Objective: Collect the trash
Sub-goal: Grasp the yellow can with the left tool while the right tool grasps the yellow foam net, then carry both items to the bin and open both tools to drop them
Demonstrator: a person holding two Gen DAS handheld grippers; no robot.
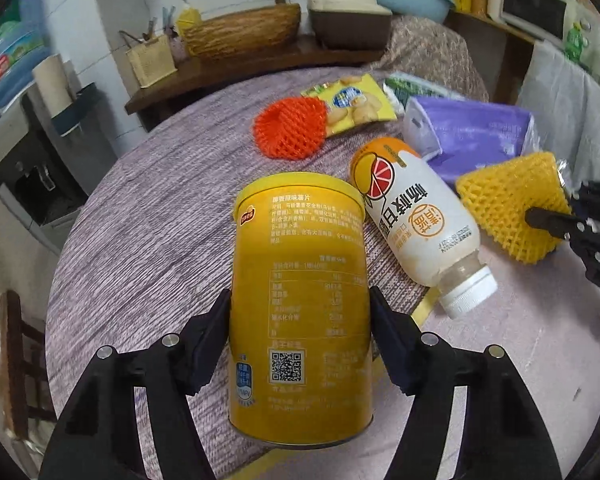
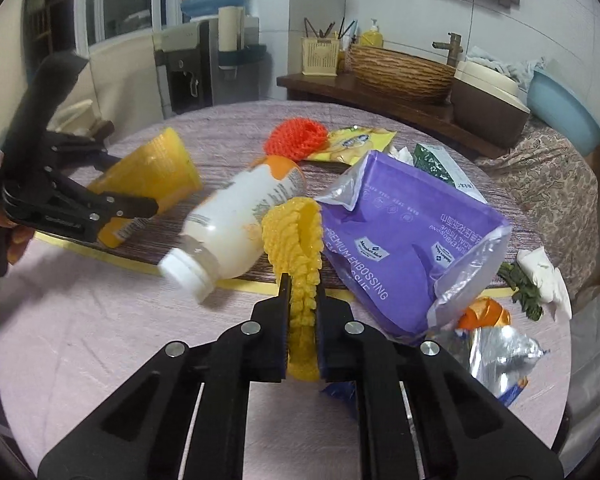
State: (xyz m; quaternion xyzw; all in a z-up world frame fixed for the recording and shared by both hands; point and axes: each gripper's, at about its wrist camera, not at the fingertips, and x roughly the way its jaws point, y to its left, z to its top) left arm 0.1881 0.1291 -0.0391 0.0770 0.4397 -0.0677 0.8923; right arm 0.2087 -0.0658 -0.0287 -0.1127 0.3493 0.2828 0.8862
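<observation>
Bottle [image 1: 418, 220] between can [image 1: 300, 304], net [image 1: 508, 204]

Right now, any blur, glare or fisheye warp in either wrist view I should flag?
Left wrist view: strong barrel warp, black corners, the table edge bows; the yellow can is sharp, its top half glossy. Right wrist view: same warp; the white bottle looks slightly motion-smeared, the foil wrapper throws glare, the yellow foam net in the right tongs stays crisp.
</observation>
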